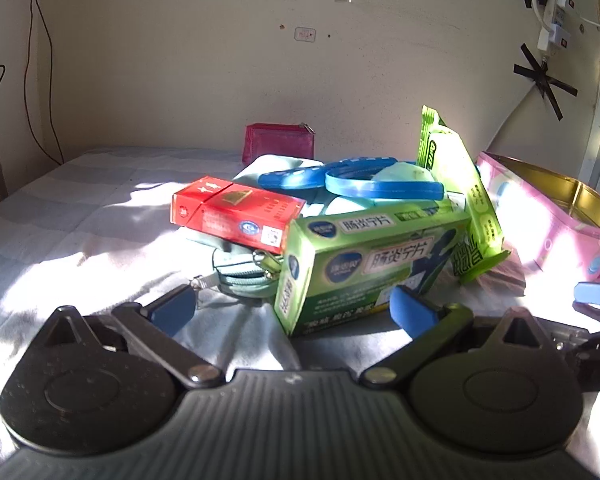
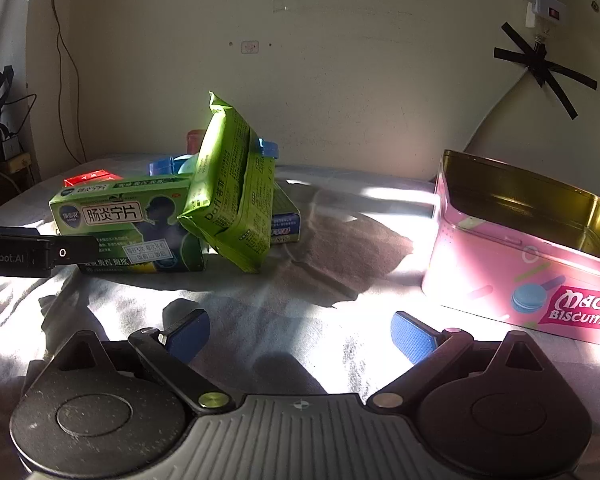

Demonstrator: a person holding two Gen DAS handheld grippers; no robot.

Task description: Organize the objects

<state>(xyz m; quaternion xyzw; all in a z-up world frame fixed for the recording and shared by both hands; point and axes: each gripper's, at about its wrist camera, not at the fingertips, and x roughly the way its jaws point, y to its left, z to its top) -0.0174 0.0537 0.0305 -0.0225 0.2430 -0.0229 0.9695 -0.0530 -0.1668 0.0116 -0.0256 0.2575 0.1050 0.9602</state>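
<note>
Both tongs stood wide open and gripped nothing. The left tongs (image 1: 294, 308) hovered low before a green medicine box (image 1: 364, 268), with a red cigarette pack (image 1: 236, 216) perched on a teal pouch (image 1: 240, 276) just beside it. The right tongs (image 2: 300, 334) faced bare cloth; the open pink biscuit tin (image 2: 512, 264) sat to their right.

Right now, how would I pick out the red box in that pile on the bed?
Start at the open pink biscuit tin and look across to the heap of things beside it. At the heap's far end from the tin, the red box rests on a pale green zip pouch, beside the green medicine carton. It is the only small red carton with gold print.
</note>
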